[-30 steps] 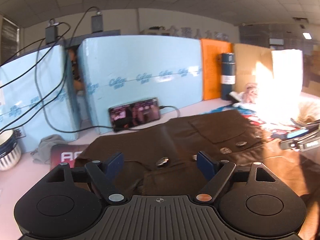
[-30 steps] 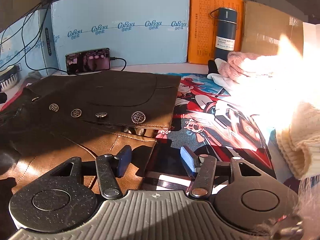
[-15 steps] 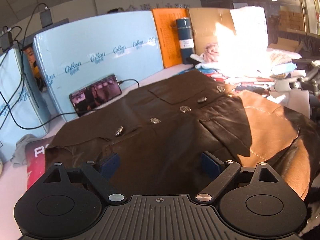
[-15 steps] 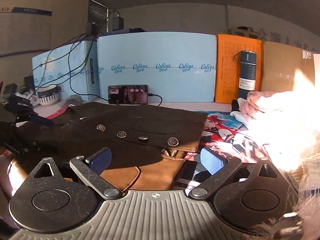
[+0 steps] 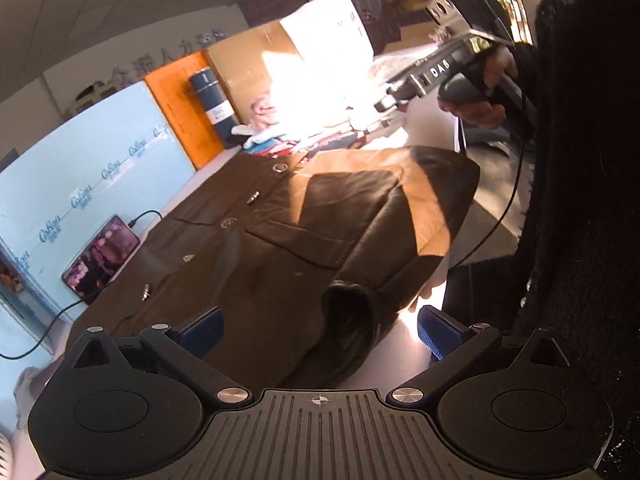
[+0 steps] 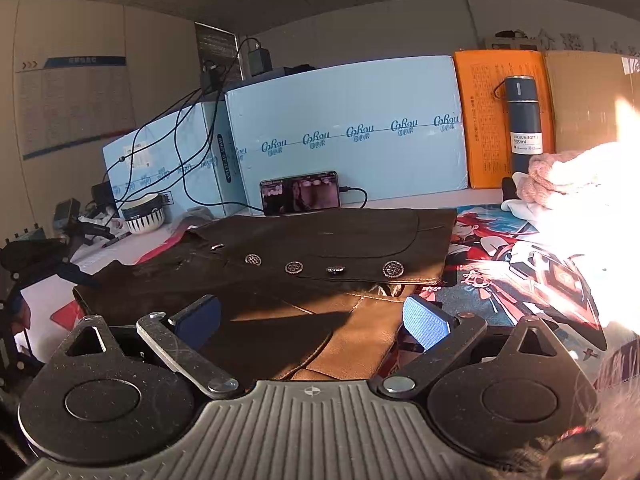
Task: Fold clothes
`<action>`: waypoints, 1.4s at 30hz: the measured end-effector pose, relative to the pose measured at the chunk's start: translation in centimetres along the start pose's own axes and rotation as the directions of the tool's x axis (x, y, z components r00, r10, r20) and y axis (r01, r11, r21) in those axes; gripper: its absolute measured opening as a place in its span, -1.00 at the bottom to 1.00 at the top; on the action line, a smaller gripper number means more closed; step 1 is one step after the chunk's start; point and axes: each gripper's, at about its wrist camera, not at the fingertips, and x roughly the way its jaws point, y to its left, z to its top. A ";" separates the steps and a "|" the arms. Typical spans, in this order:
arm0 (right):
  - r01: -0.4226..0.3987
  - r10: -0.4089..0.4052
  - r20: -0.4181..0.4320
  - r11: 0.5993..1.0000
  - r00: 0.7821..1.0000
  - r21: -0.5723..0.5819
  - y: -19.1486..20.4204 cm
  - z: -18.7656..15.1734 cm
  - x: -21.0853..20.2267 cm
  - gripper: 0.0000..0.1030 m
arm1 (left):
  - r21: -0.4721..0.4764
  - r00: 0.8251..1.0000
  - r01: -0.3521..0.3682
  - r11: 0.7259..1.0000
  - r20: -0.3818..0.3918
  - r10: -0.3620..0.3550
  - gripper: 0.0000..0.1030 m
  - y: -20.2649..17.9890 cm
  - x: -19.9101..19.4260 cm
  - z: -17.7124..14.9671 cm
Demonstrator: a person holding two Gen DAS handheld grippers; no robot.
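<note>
A dark brown leather jacket (image 5: 280,240) with metal buttons lies flat on the table, a sleeve cuff (image 5: 348,308) folded over its near edge. My left gripper (image 5: 318,330) hovers open above that cuff, with nothing between its fingers. In the right wrist view the jacket (image 6: 320,248) stretches across the middle, its tan lining in sunlight. My right gripper (image 6: 312,320) is open over the jacket's near hem, holding nothing. The left wrist view also catches the right gripper's body (image 5: 452,68) at the upper right, held in a hand (image 5: 480,108).
A phone (image 6: 300,196) on a cable leans against light blue foam boards (image 6: 344,136). A dark flask (image 6: 524,124), orange board, pink knitwear (image 6: 560,176) and printed mat (image 6: 520,264) lie to the right. A striped bowl (image 6: 142,216) sits left. A person's dark sleeve (image 5: 580,200) fills the right.
Both grippers have pulled back and up from the jacket. The left view swung right and tilted, now showing the folded sleeve cuff. The right jaws opened wider.
</note>
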 end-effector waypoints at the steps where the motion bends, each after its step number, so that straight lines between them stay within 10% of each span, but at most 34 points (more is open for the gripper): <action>1: -0.004 0.004 0.000 1.000 1.000 0.004 0.0 -0.1 -0.1 0.91 | 0.016 1.000 -0.002 1.000 -0.007 0.002 1.00 -0.4 0.5 0.0; 6: -0.055 0.055 -0.010 0.998 0.998 0.017 -0.3 -0.5 -1.0 0.92 | -0.008 0.999 -0.015 1.000 0.031 0.015 1.00 -0.7 2.0 0.1; 10: -0.250 0.247 -0.063 0.967 0.967 -0.044 0.9 -1.3 -2.1 0.99 | -0.169 0.987 -0.061 0.984 0.135 0.084 1.00 1.1 1.6 0.3; 19: -0.180 0.134 -0.169 0.938 0.976 -0.297 4.4 -3.2 -1.6 1.00 | -0.553 0.978 -0.001 0.833 0.174 0.116 1.00 5.9 2.3 -1.0; 24: -0.068 0.012 -0.164 0.938 0.986 -0.339 4.1 -4.2 -0.2 0.99 | -0.523 0.981 0.041 0.851 0.181 0.064 1.00 5.6 2.2 -1.1; 28: -0.085 0.074 -0.046 0.941 0.996 -0.326 3.5 -3.8 0.3 0.92 | -0.443 0.985 0.079 0.893 0.171 -0.003 1.00 4.3 2.0 -0.9; 31: -0.156 0.164 -0.005 0.927 0.986 -0.342 3.6 -3.3 0.5 0.36 | -0.382 0.987 0.079 0.921 0.159 -0.019 1.00 3.3 1.8 -0.9; 33: -0.235 0.235 -0.036 0.928 0.971 -0.290 3.0 -2.8 0.7 -0.46 | -0.379 0.992 0.049 0.924 0.124 -0.002 1.00 3.4 2.0 -1.1; 42: -0.318 0.327 0.144 0.945 0.934 -0.082 -0.2 -0.2 -1.4 -0.83 | -0.306 0.962 -0.274 0.912 -0.076 0.263 0.99 5.3 -0.3 -3.7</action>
